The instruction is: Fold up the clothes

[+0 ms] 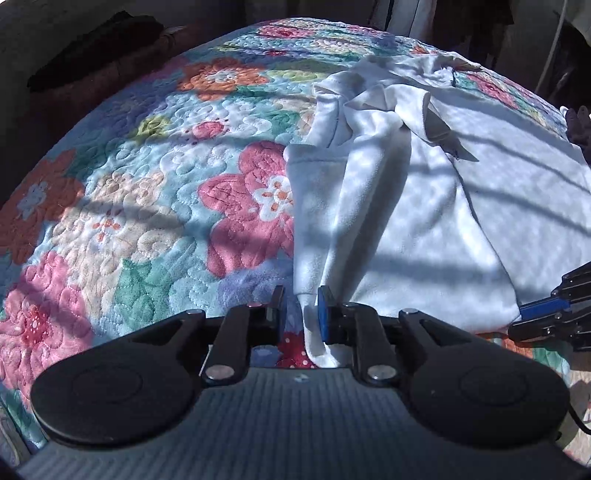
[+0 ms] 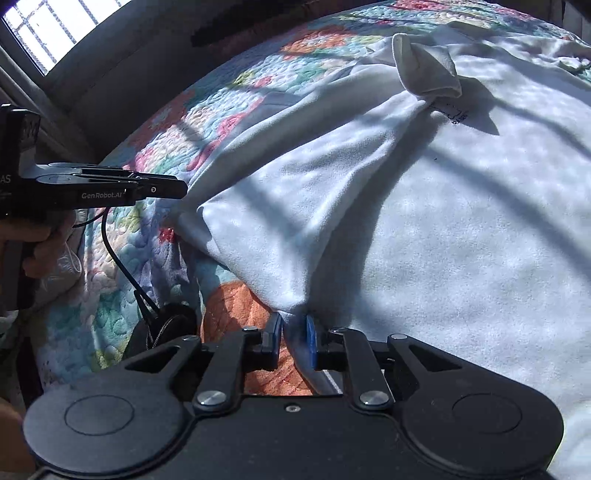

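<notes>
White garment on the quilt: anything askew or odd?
Yes. The white garment isn't flat: one sleeve lies bunched across the upper body, its cuff sticking up. Folds fan from the near hem, where both grippers' jaws hold fabric. Floral quilt looks undisturbed.

Home bedroom. Bed covered by a quilted floral bedspread [image 1: 155,192] in pink, orange, teal and pale blue patches, stitched swirl pattern. White fleece garment [image 1: 424,206] lies spread on its right part. Barred window [image 2: 55,29] far left in the right wrist view, bright daylight throwing striped shadows over the bedding. Dark cloth pile [image 1: 96,48] far left at the bed edge.
</notes>
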{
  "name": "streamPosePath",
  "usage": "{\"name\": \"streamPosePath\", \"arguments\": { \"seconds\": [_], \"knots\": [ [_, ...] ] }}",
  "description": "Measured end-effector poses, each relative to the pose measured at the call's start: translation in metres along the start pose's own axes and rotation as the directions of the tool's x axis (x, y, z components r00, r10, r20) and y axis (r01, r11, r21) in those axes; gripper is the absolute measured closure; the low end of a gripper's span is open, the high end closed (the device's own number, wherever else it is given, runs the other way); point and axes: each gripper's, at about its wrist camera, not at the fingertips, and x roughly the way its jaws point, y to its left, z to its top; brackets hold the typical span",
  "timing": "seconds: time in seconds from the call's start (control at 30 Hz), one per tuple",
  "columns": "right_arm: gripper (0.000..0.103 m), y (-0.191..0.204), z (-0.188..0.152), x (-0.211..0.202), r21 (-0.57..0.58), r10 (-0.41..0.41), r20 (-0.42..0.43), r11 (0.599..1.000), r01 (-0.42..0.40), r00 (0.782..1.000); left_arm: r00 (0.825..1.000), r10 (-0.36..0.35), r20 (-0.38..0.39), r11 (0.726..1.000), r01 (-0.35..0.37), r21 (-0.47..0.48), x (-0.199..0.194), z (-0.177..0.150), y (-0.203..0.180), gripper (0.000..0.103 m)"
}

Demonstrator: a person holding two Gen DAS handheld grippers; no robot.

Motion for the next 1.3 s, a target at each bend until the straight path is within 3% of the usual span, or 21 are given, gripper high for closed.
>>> {"name": "streamPosePath", "arguments": {
  "seconds": [0.07,0.1,0.13,0.27,0.37,0.47,0.5,0.53,0.57,0.6,0.67,0.87,0.97,1.07,1.1,1.13,1.2,1.27,1.3],
  "knots": [
    [0.078,-0.001,0.004,-0.011,0.007,0.023,0.042,1.000,-0.024,0.999,0.999,-0.013,0.030,0.999,0.012,0.039,-0.013,0.008,-0.001,0.064],
    [0.075,0.000,0.005,-0.015,0.004,0.047,0.066,0.999,-0.047,0.997,0.999,-0.023,0.050,0.998,0.020,0.062,-0.016,0.011,-0.003,0.048],
    [0.069,-0.001,0.007,-0.017,0.010,0.068,0.081,0.998,-0.069,0.994,0.997,-0.033,0.068,0.996,0.028,0.085,-0.020,0.014,-0.005,0.047],
    [0.066,-0.005,0.011,-0.021,0.051,0.090,0.120,0.994,-0.097,0.989,0.993,-0.098,0.067,0.991,0.091,0.102,-0.015,0.027,-0.015,0.047],
    [0.066,-0.014,0.013,-0.025,0.096,0.026,0.191,0.994,-0.044,0.981,0.985,-0.160,0.070,0.982,0.152,0.112,-0.007,0.041,-0.027,0.047],
    [0.066,-0.035,0.013,-0.025,0.241,-0.058,0.240,0.971,-0.002,0.969,0.979,-0.177,0.103,0.976,0.161,0.145,0.003,0.059,-0.038,0.048],
    [0.066,-0.041,0.016,-0.026,0.262,-0.075,0.242,0.965,0.009,0.967,0.981,-0.178,0.078,0.976,0.166,0.139,0.011,0.067,-0.041,0.055],
    [0.066,-0.044,0.022,-0.027,0.267,-0.087,0.245,0.963,0.019,0.965,0.982,-0.179,0.054,0.976,0.171,0.133,0.020,0.075,-0.044,0.079],
    [0.066,-0.047,0.030,-0.029,0.267,-0.102,0.255,0.963,0.031,0.962,0.982,-0.185,0.030,0.976,0.180,0.122,0.028,0.083,-0.046,0.088],
    [0.066,-0.049,0.039,-0.031,0.270,-0.117,0.266,0.962,0.043,0.957,0.979,-0.204,0.016,0.974,0.202,0.105,0.037,0.089,-0.048,0.090],
    [0.066,-0.057,0.058,-0.032,0.279,-0.131,0.279,0.959,0.051,0.951,0.966,-0.258,0.021,0.963,0.256,0.081,0.053,0.102,-0.052,0.090],
    [0.064,-0.091,0.112,-0.009,0.389,-0.187,0.300,0.919,0.059,0.936,0.962,-0.269,0.052,0.958,0.262,0.115,0.095,0.140,-0.069,0.081],
    [0.064,-0.109,0.137,0.013,0.430,-0.213,0.265,0.899,0.082,0.940,0.954,-0.297,0.044,0.950,0.291,0.114,0.113,0.153,-0.070,0.081],
    [0.065,-0.121,0.151,0.035,0.442,-0.193,0.226,0.894,0.076,0.955,0.962,-0.271,0.040,0.951,0.261,0.168,0.123,0.156,-0.075,0.081],
    [0.071,-0.124,0.155,0.041,0.438,-0.177,0.211,0.896,0.069,0.961,0.963,-0.267,0.045,0.949,0.254,0.189,0.124,0.157,-0.076,0.081],
    [0.092,-0.123,0.158,0.045,0.431,-0.155,0.198,0.900,0.056,0.968,0.960,-0.275,0.057,0.945,0.259,0.201,0.125,0.158,-0.076,0.081],
    [0.092,-0.117,0.162,0.043,0.418,-0.136,0.210,0.908,0.037,0.968,0.951,-0.301,0.075,0.939,0.282,0.196,0.127,0.160,-0.075,0.079],
    [0.092,-0.105,0.171,0.034,0.363,-0.117,0.257,0.932,0.016,0.959,0.943,-0.323,0.077,0.938,0.308,0.162,0.132,0.165,-0.074,0.071],
    [0.092,-0.100,0.175,0.030,0.353,-0.141,0.264,0.935,0.041,0.954,0.944,-0.321,0.083,0.941,0.308,0.139,0.134,0.171,-0.071,0.069]
  ]
}}
